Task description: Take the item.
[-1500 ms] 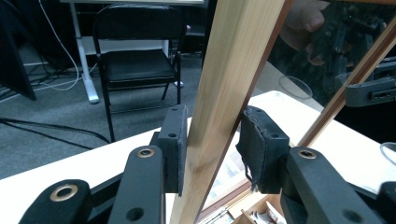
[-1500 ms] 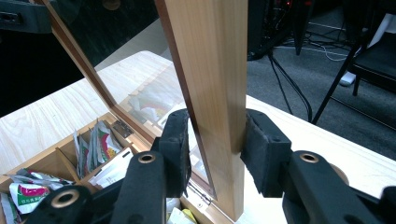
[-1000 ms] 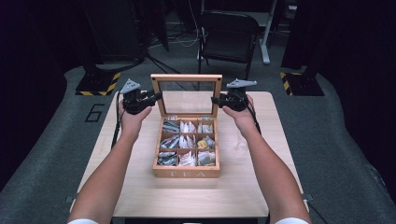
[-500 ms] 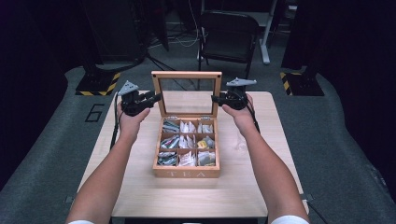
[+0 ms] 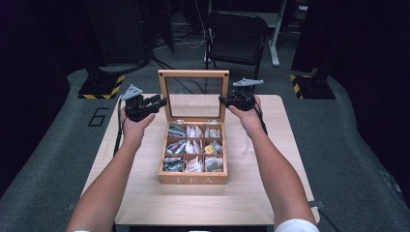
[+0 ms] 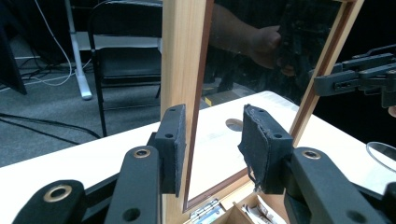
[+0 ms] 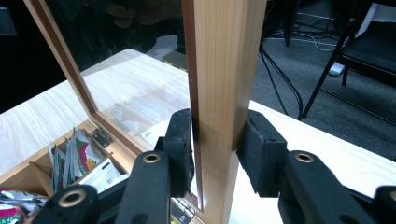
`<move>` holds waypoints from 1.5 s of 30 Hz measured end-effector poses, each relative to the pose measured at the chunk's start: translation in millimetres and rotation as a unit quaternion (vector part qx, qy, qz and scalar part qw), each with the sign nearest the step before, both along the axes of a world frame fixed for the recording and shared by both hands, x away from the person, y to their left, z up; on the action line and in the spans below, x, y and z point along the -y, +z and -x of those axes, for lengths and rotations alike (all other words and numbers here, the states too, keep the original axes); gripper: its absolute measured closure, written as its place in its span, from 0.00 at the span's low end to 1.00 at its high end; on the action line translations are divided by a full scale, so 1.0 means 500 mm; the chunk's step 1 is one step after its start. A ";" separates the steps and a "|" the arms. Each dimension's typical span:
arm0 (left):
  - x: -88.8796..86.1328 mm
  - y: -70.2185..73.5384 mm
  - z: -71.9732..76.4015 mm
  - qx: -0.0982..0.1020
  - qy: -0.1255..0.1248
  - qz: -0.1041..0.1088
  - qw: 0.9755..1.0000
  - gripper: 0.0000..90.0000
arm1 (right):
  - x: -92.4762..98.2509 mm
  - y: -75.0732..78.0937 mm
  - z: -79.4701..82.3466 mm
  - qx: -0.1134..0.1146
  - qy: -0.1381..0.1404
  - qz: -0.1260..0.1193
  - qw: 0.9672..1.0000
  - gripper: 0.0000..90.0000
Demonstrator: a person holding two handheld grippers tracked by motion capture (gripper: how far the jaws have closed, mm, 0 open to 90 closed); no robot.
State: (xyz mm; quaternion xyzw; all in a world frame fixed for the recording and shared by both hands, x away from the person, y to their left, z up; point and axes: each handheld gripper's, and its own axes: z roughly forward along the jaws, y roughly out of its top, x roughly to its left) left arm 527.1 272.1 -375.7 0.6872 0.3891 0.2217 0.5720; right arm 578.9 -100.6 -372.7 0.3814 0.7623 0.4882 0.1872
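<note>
The wooden tea box [image 5: 193, 154] sits mid-table with its glass-paned lid [image 5: 193, 96] standing upright; the right gripper [image 7: 219, 140] clamps the lid's right frame post, while the left gripper [image 6: 212, 140] stands at the left post with a gap between its jaws, and I cannot tell whether it grips. The high view alone shows "TEA" on the box front and nine compartments of tea bags [image 5: 194, 146]. Around the pale wood table [image 5: 270, 193] lie grey floor, a "6" [image 5: 98, 117] and a black folding chair [image 5: 235, 36].
</note>
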 end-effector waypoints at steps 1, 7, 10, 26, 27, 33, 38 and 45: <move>-0.001 -0.001 0.001 0.001 0.001 0.001 1.000 0.67 | 0.000 -0.001 -0.002 -0.003 -0.002 -0.005 1.000 0.72; -0.002 0.001 0.003 -0.001 -0.001 0.002 1.000 0.67 | -0.002 -0.003 -0.006 -0.005 -0.011 -0.008 1.000 0.72; -0.002 0.002 0.005 0.000 -0.004 -0.001 1.000 0.67 | -0.003 -0.005 -0.009 -0.007 -0.016 -0.012 1.000 0.72; -0.009 0.008 0.015 0.001 -0.008 0.000 1.000 0.66 | -0.007 -0.007 -0.023 -0.020 -0.025 -0.008 0.999 0.67; -0.009 0.008 0.015 0.001 -0.008 -0.001 1.000 0.66 | -0.006 -0.007 -0.024 -0.022 -0.025 -0.008 0.999 0.66; -0.007 0.009 0.016 0.001 -0.011 -0.003 1.000 0.65 | 0.004 -0.015 -0.023 -0.028 -0.031 -0.004 0.999 0.65; -0.005 0.008 0.015 -0.001 -0.010 0.000 1.000 0.65 | 0.012 -0.016 -0.022 -0.027 -0.032 -0.003 0.999 0.65; -0.003 0.008 0.016 -0.003 -0.008 0.001 1.000 0.63 | 0.020 -0.014 -0.008 -0.034 -0.029 0.000 0.999 0.63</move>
